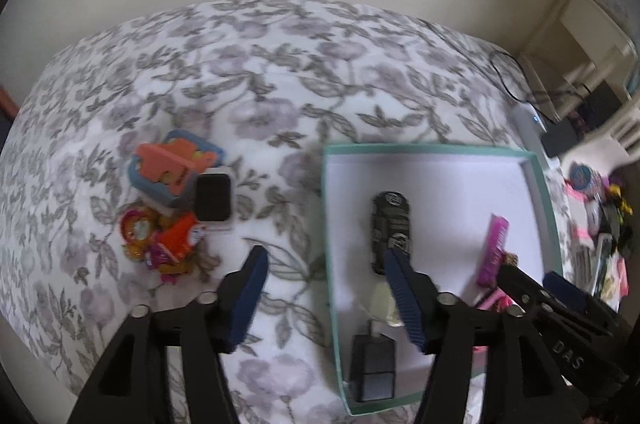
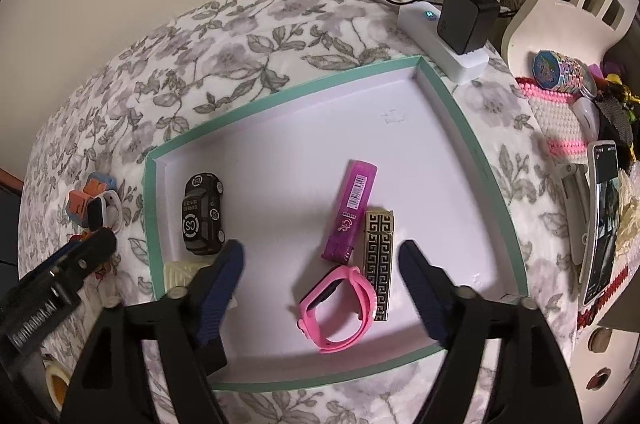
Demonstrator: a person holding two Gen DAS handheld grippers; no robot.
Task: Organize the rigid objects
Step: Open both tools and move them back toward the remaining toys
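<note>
On the floral bedcover at the far left, a loose cluster waits outside the box: an orange and blue toy [image 1: 172,169], a dark-faced smartwatch [image 1: 213,197] touching it, and just nearer a heap of bright orange trinkets [image 1: 164,240]. They seem to be the unsorted remainder. The left gripper [image 1: 326,298] hangs to their right with its fingers spread apart and nothing between them, straddling the box's left wall; the cluster lies to the left of and beyond its left finger, near but not touching.

Further right, the mint-rimmed box [image 2: 280,91] holds what looks already gathered: a black toy car [image 2: 202,214] against the left wall, a cream block [image 2: 180,274] and black adapter [image 1: 372,372] nearer, then a purple lighter [image 2: 352,209] beside a gold patterned case [image 2: 378,260], with a pink watch [image 2: 338,308] touching that case. The right gripper [image 2: 320,290] hovers over them, fingers wide apart and empty; the pink watch sits between its fingers
</note>
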